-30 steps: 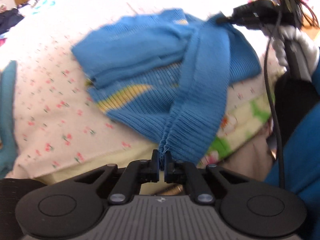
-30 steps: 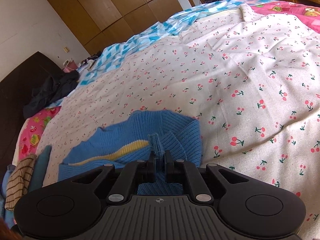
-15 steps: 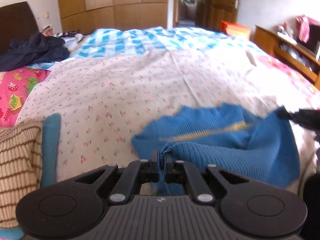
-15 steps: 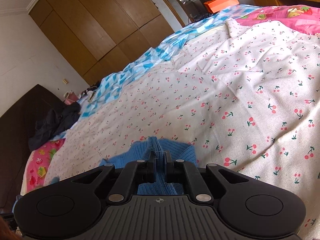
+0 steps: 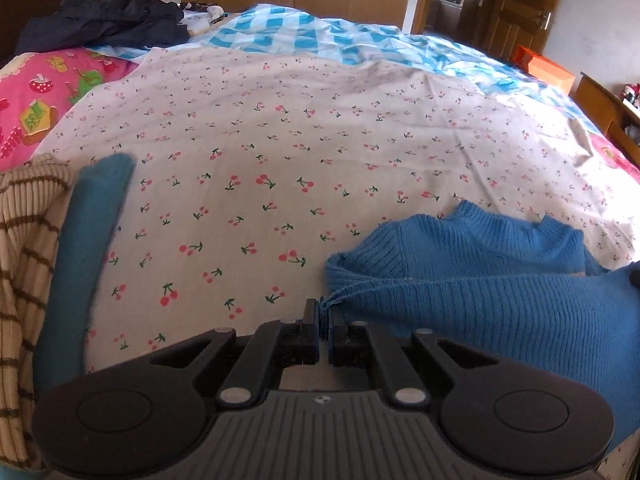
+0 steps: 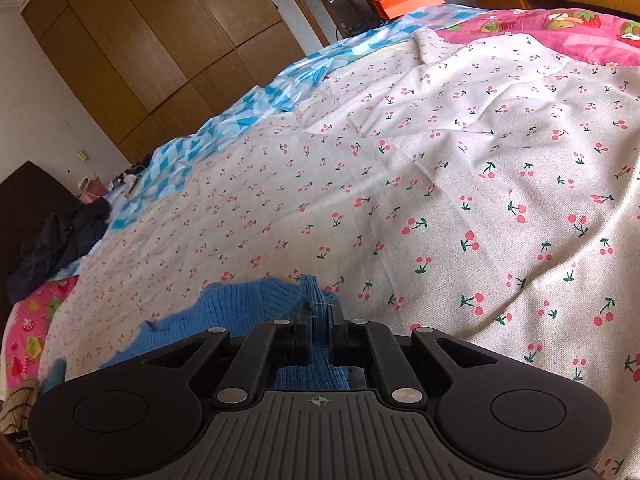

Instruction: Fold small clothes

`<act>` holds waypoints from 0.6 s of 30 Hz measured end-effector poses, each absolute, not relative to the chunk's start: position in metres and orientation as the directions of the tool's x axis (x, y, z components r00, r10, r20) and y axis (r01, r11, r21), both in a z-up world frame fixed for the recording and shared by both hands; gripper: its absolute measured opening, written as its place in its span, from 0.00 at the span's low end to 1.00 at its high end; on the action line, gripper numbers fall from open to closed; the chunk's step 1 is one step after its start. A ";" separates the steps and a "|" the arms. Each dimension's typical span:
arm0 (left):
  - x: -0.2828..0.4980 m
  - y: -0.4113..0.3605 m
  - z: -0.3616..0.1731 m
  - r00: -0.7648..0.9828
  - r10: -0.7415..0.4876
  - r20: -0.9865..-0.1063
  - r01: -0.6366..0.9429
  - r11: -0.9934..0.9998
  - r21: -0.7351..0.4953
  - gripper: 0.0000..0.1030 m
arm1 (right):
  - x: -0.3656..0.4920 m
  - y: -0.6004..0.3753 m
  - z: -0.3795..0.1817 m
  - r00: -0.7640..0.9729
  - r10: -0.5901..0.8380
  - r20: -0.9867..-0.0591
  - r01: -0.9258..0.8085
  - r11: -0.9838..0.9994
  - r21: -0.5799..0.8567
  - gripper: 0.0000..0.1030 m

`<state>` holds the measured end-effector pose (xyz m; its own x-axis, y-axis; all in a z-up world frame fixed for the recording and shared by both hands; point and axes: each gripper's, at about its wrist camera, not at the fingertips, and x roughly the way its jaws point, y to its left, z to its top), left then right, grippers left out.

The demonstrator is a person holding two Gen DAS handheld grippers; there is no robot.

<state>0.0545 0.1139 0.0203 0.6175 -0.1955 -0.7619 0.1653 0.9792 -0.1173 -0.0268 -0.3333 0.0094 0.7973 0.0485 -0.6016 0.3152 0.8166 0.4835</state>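
A small blue knit sweater (image 5: 480, 280) hangs stretched over the cherry-print bedspread (image 5: 280, 152), running from my left gripper off to the right. My left gripper (image 5: 323, 312) is shut on a bunched corner of its ribbed edge. In the right wrist view the same blue sweater (image 6: 240, 312) shows low at the left, and my right gripper (image 6: 318, 312) is shut on another ribbed edge of it. Most of the sweater's lower part is hidden behind the gripper bodies.
A teal garment (image 5: 88, 248) and a beige brown-striped knit (image 5: 24, 260) lie at the bed's left edge. Dark clothes (image 5: 108, 20) sit by the headboard, next to a pink printed quilt (image 5: 44, 92). A blue checked sheet (image 5: 340, 36) covers the far side; wooden wardrobes (image 6: 152, 40) stand behind.
My left gripper has swung leftward over the bed with the sweater edge, its view going from the bed's near edge to the headboard. The right gripper has stayed put, tilting slightly.
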 end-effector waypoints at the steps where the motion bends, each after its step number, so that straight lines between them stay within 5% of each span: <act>1: 0.054 0.114 0.026 0.631 -0.209 -0.748 0.170 0.977 -0.129 0.11 | -0.028 -0.333 0.013 0.814 0.058 -0.578 0.295 0.816 0.497 0.07; 6: 0.062 0.111 0.054 0.689 -0.240 -0.684 0.190 0.970 -0.149 0.11 | -0.035 -0.332 0.037 0.900 0.054 -0.433 0.215 0.809 0.547 0.07; 11: 0.077 0.100 0.033 0.664 -0.162 -0.729 0.157 0.985 -0.076 0.18 | -0.014 -0.339 0.011 0.813 0.076 -0.577 0.297 0.797 0.525 0.13; 13: 0.073 0.104 0.026 0.637 -0.128 -0.760 0.119 0.991 -0.068 0.28 | -0.011 -0.335 0.008 0.792 0.085 -0.605 0.292 0.817 0.498 0.13; 17: 0.044 0.119 0.026 0.605 -0.186 -0.774 0.112 0.983 -0.149 0.48 | -0.017 -0.329 0.010 0.798 0.088 -0.596 0.273 0.829 0.489 0.39; 18: 0.036 0.120 0.027 0.601 -0.202 -0.773 0.120 0.979 -0.163 0.51 | -0.019 -0.328 0.011 0.799 0.085 -0.596 0.270 0.834 0.482 0.39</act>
